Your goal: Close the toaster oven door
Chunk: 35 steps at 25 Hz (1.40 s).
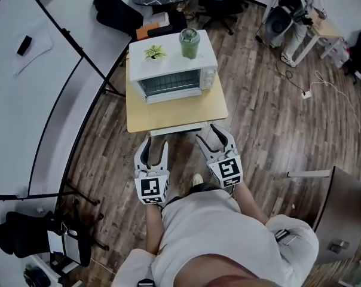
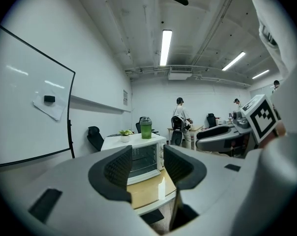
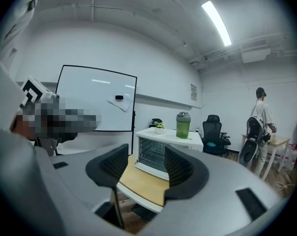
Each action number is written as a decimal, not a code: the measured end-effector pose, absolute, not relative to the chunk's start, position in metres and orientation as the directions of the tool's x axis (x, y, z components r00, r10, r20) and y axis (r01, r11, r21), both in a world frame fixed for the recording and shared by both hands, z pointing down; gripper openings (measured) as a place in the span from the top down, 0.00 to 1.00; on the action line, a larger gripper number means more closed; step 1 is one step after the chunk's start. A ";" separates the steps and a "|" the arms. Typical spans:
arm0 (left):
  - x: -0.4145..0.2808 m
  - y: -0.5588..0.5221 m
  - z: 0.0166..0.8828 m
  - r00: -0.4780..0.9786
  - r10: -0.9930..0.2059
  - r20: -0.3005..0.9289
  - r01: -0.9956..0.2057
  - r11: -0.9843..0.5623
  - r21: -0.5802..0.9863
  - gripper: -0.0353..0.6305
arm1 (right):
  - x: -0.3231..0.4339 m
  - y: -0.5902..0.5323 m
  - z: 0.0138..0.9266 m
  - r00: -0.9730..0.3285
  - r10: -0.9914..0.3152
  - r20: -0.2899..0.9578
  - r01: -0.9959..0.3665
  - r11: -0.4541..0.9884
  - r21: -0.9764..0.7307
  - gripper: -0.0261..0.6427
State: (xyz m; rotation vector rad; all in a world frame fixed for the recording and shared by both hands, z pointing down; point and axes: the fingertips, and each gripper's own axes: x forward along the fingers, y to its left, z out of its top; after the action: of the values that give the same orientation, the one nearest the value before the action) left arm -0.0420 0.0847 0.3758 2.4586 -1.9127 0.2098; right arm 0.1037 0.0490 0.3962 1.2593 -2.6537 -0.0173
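Markers (image 1: 152, 188) cap left hand-held gripper (image 1: 155, 145) and right hand-held gripper (image 1: 208, 133).

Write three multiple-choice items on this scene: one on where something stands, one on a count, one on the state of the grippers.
1. Where does the green bottle stand?
A. On the floor
B. On top of the toaster oven
C. On the table in front of the oven

2. How many things stand on the toaster oven?
A. None
B. Two
C. Four

3. What state are the left gripper and the right gripper in?
A. Both empty, jaws apart
B. The left one grips the bottle
C. The right one grips the plant

Answers:
1 B: the bottle stands on the oven's white top.
2 B: only the bottle and the small potted plant are up there.
3 A: each gripper view shows a clear gap between the pads, with nothing in it.
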 end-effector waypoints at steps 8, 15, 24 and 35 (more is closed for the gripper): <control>-0.033 0.061 0.375 0.201 -0.971 0.130 -0.974 -0.211 -0.076 0.66 | 0.110 0.019 0.395 -0.649 -0.741 0.173 -0.739 0.668 0.086 0.61; -0.034 0.043 0.376 0.193 -0.971 0.138 -0.975 -0.206 -0.084 0.66 | 0.108 0.000 0.399 -0.655 -0.734 0.181 -0.736 0.673 0.071 0.61; -0.045 0.012 0.382 0.219 -0.966 0.135 -0.970 -0.230 -0.072 0.66 | 0.097 -0.027 0.403 -0.636 -0.748 0.190 -0.749 0.657 0.081 0.61; -0.076 -0.045 0.396 0.267 -0.950 0.160 -0.960 -0.277 -0.044 0.65 | 0.070 -0.077 0.412 -0.593 -0.772 0.226 -0.778 0.623 0.086 0.61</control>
State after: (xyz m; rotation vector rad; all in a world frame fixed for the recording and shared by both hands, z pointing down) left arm -0.0758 -0.0455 0.3961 2.4503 -1.8503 0.2384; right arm 0.0697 -0.0767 0.4123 1.2676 -2.6057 0.0313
